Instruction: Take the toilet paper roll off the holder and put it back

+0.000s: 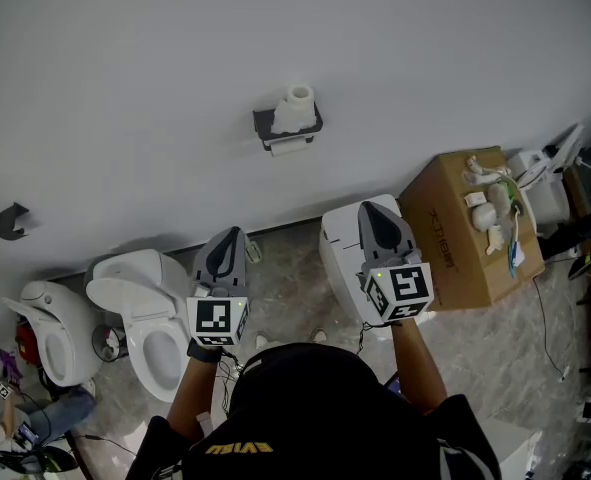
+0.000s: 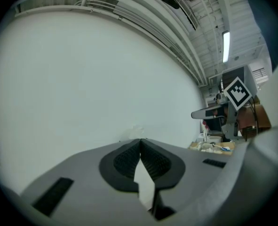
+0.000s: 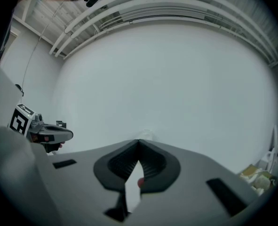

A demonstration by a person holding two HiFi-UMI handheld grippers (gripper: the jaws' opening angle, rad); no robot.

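A white toilet paper roll sits on a dark wall holder high on the white wall, with a loose sheet hanging below it. Both grippers are held well short of it, pointing at the wall. My left gripper is shut, its tips meeting with nothing between them. My right gripper is shut too and empty. In the right gripper view the roll shows faintly just above the jaw tips. In the left gripper view, the roll is a pale smudge on the wall.
A white toilet stands at the lower left, with a urinal-like fixture beside it. A cardboard box with small items on top stands at the right. A white bin lies under my right gripper. A dark bracket sticks out of the wall at far left.
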